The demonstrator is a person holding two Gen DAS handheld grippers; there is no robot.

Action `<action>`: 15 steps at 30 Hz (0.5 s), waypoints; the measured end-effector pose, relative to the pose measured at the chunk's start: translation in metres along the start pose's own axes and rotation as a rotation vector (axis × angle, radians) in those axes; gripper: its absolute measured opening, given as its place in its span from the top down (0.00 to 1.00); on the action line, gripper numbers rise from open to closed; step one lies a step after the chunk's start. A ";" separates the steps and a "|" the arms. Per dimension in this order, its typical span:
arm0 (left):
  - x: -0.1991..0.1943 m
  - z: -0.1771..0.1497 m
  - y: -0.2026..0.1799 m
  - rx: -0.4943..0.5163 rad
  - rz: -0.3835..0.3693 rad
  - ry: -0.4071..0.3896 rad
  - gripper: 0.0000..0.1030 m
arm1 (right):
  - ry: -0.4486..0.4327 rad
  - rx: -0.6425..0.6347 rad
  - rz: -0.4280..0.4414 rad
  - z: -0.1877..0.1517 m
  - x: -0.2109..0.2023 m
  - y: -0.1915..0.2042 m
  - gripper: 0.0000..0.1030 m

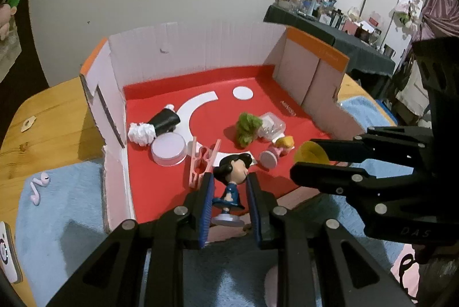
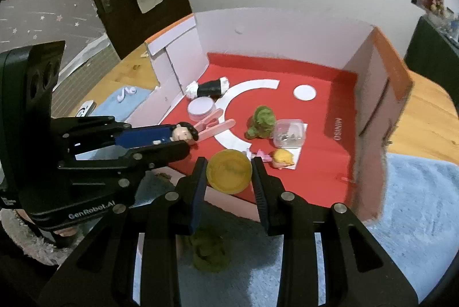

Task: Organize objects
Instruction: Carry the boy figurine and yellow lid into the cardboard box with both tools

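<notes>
My left tongs (image 1: pixel 229 192) are clamped on a hard plastic figurine (image 1: pixel 230 186) with a black-haired head and blue dress, upright on its round base, above the front edge of the box (image 1: pixel 183 49). My right tongs (image 2: pixel 229 175) are clamped on a yellow round cup (image 2: pixel 229 174), smooth and shallow, also at the front edge. The open cardboard box has a red glossy floor and white corrugated walls. It already holds a pink clothespin (image 1: pixel 200 163), a white round lid (image 1: pixel 169 149), a fuzzy green toy (image 1: pixel 246 127), a clear plastic case (image 1: pixel 271 126) and a small blond figurine (image 1: pixel 282 146). I judge the task well advanced: both held items remain to be deposited. Pink earbuds (image 1: pixel 38 188) lie outside on the soft blue towel (image 1: pixel 63 215) covering the wooden table (image 1: pixel 51 117).
</notes>
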State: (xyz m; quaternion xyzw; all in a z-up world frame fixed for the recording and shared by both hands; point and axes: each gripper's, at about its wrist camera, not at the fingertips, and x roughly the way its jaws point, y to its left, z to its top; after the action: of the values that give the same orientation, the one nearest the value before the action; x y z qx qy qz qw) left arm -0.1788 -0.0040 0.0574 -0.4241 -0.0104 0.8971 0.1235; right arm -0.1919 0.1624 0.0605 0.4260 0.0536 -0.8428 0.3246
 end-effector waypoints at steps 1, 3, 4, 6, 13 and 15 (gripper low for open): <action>0.002 -0.001 0.001 0.001 -0.002 0.008 0.77 | 0.009 -0.001 0.008 0.001 0.003 0.000 0.71; 0.005 -0.002 0.003 0.000 -0.005 0.018 0.77 | 0.023 -0.005 0.019 0.001 0.009 0.001 0.71; 0.006 -0.003 0.004 -0.002 -0.008 0.023 0.77 | 0.027 -0.005 0.024 0.001 0.010 0.002 0.71; 0.009 -0.004 0.007 -0.007 -0.010 0.034 0.77 | 0.040 -0.005 0.041 0.002 0.016 0.002 0.71; 0.019 -0.005 0.015 -0.016 0.008 0.063 0.77 | 0.079 0.004 0.084 0.004 0.033 0.002 0.71; 0.021 -0.004 0.015 -0.017 0.008 0.065 0.77 | 0.093 0.010 0.090 0.004 0.039 0.000 0.71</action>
State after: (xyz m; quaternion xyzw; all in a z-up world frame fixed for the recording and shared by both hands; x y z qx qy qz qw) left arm -0.1920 -0.0144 0.0371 -0.4543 -0.0123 0.8831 0.1166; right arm -0.2113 0.1412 0.0337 0.4686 0.0451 -0.8068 0.3570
